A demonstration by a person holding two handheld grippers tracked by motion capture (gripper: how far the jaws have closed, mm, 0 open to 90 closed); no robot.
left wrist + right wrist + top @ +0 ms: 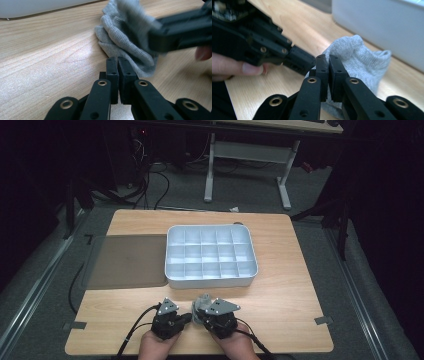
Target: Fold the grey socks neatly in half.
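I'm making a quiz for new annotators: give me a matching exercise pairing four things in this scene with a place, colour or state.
Things:
1. sock
2. divided tray
3. dark mat
4. left gripper

Descriptions:
A. white, at the table's middle
B. grey, bunched between the grippers
C. jaws shut
D. flat, left of the tray

Pairs: 1-B, 2-A, 3-D, 4-C

A: We've got the tray (pixel 172 279) behind both grippers, mid-table (pixel 280 320), with the mat (pixel 127 261) touching its left side.

B: And near the front edge, the left gripper (pixel 187 317) and right gripper (pixel 199 316) sit side by side, the sock (pixel 203 300) bunched between them, just before the tray.
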